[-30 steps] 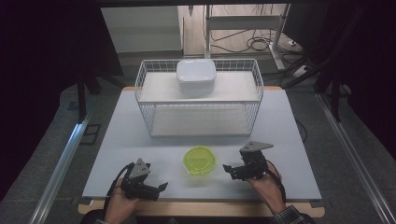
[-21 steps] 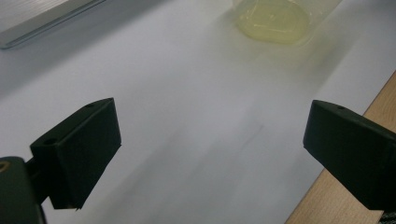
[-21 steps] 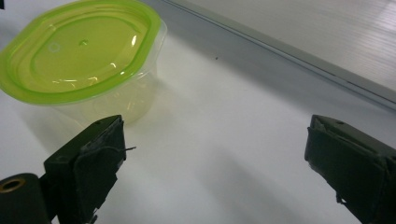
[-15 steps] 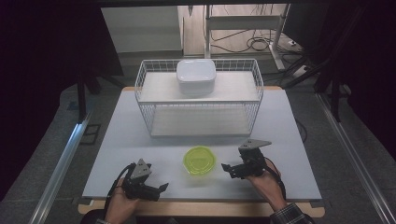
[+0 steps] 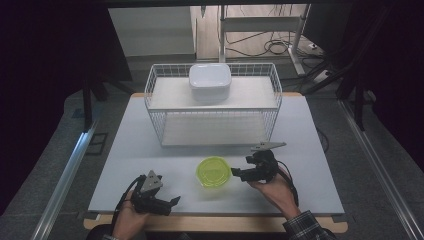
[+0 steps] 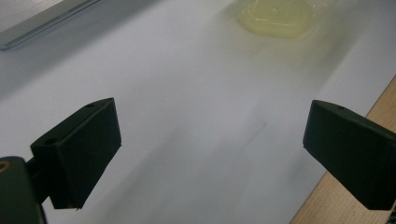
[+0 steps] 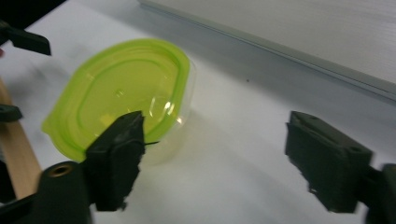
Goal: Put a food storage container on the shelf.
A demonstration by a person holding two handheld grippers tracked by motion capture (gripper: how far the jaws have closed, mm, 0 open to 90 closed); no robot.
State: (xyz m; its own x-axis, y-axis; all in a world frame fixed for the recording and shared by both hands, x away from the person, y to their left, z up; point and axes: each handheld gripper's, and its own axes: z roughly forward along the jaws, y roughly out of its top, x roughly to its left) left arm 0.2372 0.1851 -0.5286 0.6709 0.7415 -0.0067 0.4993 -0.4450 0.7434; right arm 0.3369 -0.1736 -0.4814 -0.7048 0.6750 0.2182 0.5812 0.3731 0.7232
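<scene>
Hovering just beside the green-lidded container (image 5: 213, 172), right gripper (image 5: 239, 173) fingers gape.

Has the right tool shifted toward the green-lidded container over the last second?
Yes. In the high view the right tool has crept left across the table, closing on the green-lidded container. Its jaws have just been closing, nothing between them.

Open bench (image 5: 150, 150) is lying between the wire basket (image 5: 215, 117) and the front edge, broken only by a green tub (image 5: 214, 171). The basket, carrying a white box (image 5: 210, 81), is blocking the far half.
</scene>
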